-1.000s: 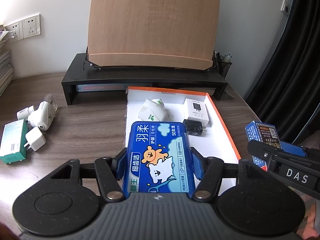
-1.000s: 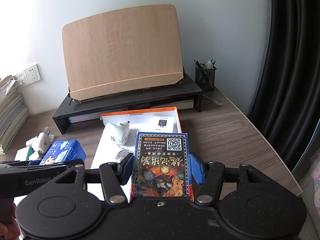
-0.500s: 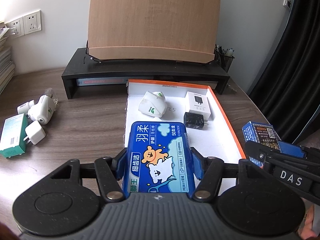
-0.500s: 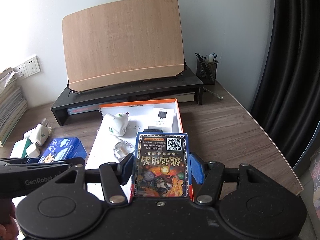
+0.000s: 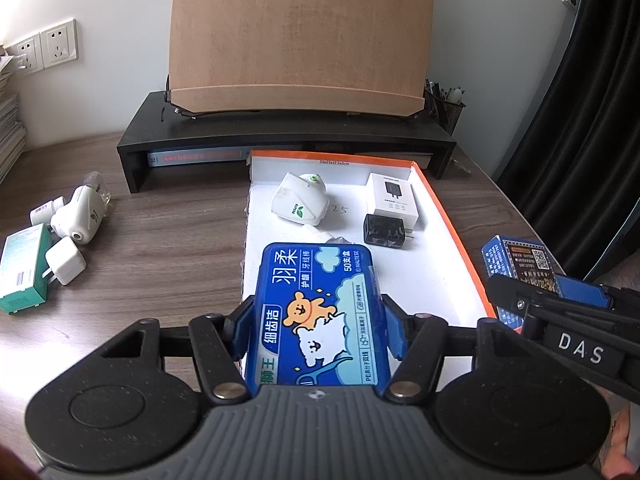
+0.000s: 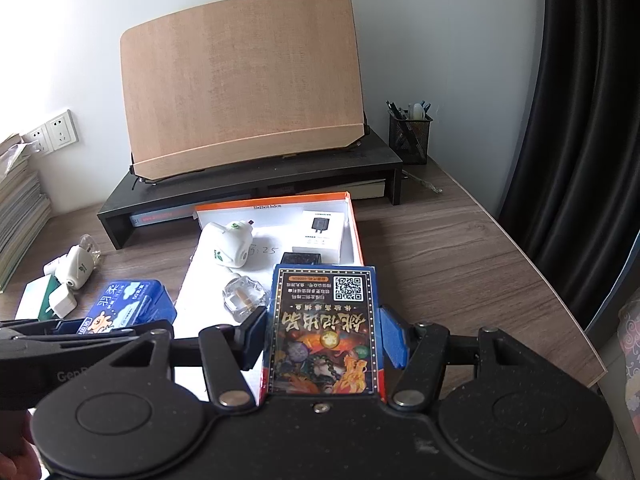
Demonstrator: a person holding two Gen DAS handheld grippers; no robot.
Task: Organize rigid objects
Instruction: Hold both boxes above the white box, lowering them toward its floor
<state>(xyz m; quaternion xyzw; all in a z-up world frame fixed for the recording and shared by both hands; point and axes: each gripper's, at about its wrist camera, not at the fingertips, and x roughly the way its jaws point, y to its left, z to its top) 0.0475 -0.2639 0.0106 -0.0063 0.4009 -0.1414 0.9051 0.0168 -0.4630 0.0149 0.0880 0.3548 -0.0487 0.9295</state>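
Fingers (image 5: 240,330) of the left gripper (image 5: 316,330) are clamped on the sides of a flat blue plastic floss-pick box with a cartoon bear print (image 5: 316,312), held at lower centre of the left wrist view over the near edge of a shallow white cardboard tray with an orange rim (image 5: 448,216). Fingers (image 6: 394,338) of the right gripper (image 6: 322,338) are likewise clamped on a blue-edged card box with a dark printed face and a QR code (image 6: 324,332), at lower centre of the right wrist view, over the tray's near right part. Inside the tray lie a white rounded plug-in device with a green leaf logo (image 5: 300,204), a small white carton picturing a charger (image 5: 392,200), a black cube charger (image 5: 384,230) just in front of that carton, and a clear plastic plug cap (image 6: 245,300). On the wooden bench (image 5: 172,240) at the left of the frame rest another white plug-in device (image 5: 80,216), a white square charger (image 5: 65,266) and a green-and-white carton (image 5: 22,270). Behind the tray, in the upper centre, a black riser shelf (image 5: 288,136) carries a tilted wooden board (image 5: 300,36).
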